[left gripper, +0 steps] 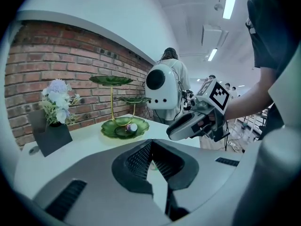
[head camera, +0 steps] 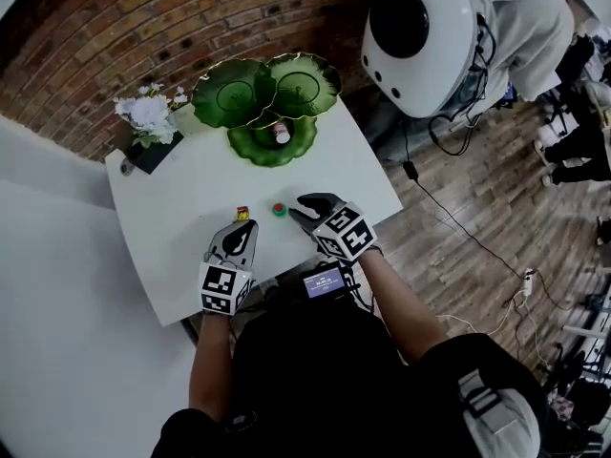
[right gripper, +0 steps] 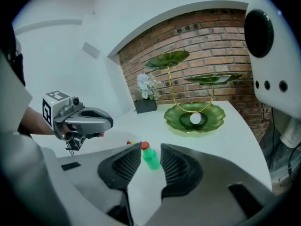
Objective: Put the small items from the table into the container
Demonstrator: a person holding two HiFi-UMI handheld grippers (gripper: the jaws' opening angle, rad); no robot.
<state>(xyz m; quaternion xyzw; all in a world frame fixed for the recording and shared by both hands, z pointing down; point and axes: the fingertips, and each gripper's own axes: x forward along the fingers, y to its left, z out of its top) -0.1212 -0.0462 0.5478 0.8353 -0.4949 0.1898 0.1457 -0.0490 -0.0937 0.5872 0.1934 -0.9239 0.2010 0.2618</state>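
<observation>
A small green bottle with a red cap (head camera: 279, 209) lies on the white table (head camera: 191, 198). In the right gripper view the bottle (right gripper: 150, 157) sits between the spread jaws of my right gripper (right gripper: 145, 153), whose pads do not press it. A tiny red and yellow item (head camera: 242, 214) lies just left of it, at the tips of my left gripper (head camera: 244, 227). The left gripper (left gripper: 151, 149) is shut with nothing in it. The green leaf-shaped tiered dish (head camera: 250, 146) stands at the table's far side, with a small white item (head camera: 280, 134) in its lowest bowl.
A black holder with white flowers (head camera: 148, 122) stands at the far left corner. A big rounded white machine (head camera: 420, 36) stands beyond the table's right corner. Cables (head camera: 449, 218) run over the wooden floor on the right. The brick wall (head camera: 143, 27) is behind the table.
</observation>
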